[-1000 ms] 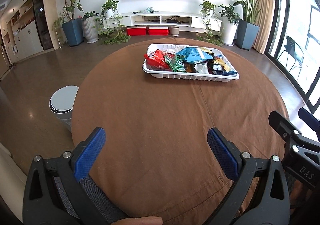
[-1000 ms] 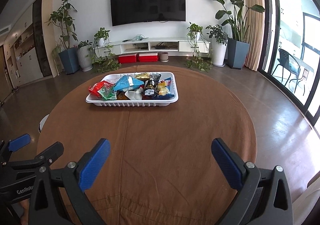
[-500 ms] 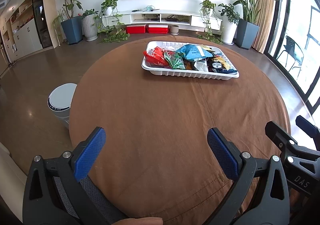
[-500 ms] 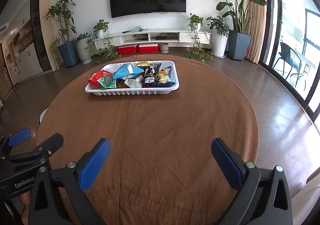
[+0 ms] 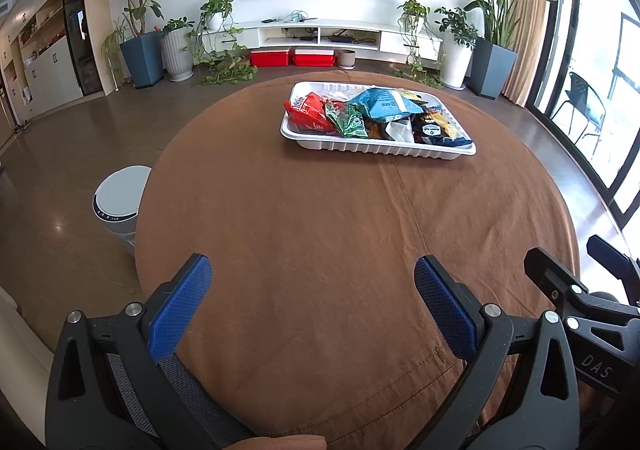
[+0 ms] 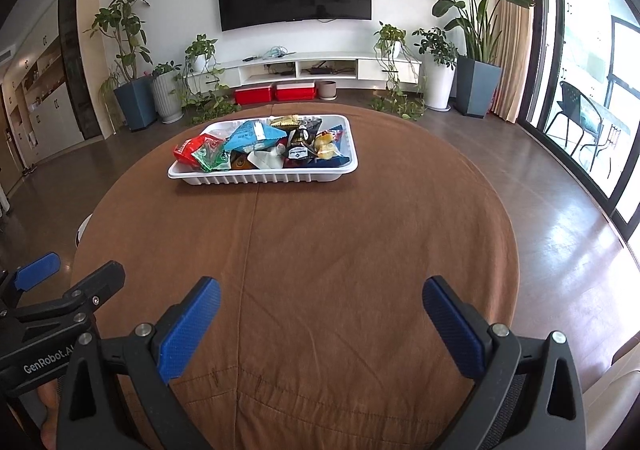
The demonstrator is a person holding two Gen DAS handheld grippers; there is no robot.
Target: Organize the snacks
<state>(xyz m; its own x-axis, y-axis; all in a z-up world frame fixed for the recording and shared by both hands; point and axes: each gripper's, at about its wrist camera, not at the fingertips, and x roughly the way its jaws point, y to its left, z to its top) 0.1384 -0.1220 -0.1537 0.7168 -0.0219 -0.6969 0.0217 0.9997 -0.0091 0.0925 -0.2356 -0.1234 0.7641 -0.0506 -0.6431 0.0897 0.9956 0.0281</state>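
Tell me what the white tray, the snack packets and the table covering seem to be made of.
White tray: thin moulded plastic, judging by its ribbed wall. Snack packets: glossy printed film, crinkled and reflective. Table covering: matte brown woven cloth, showing seams, creases and a stitched hem.

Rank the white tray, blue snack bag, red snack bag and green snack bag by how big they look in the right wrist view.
1. White tray, clearly largest.
2. Blue snack bag.
3. Red snack bag and green snack bag: these look alike, and each is partly covered, so I won't rank them.
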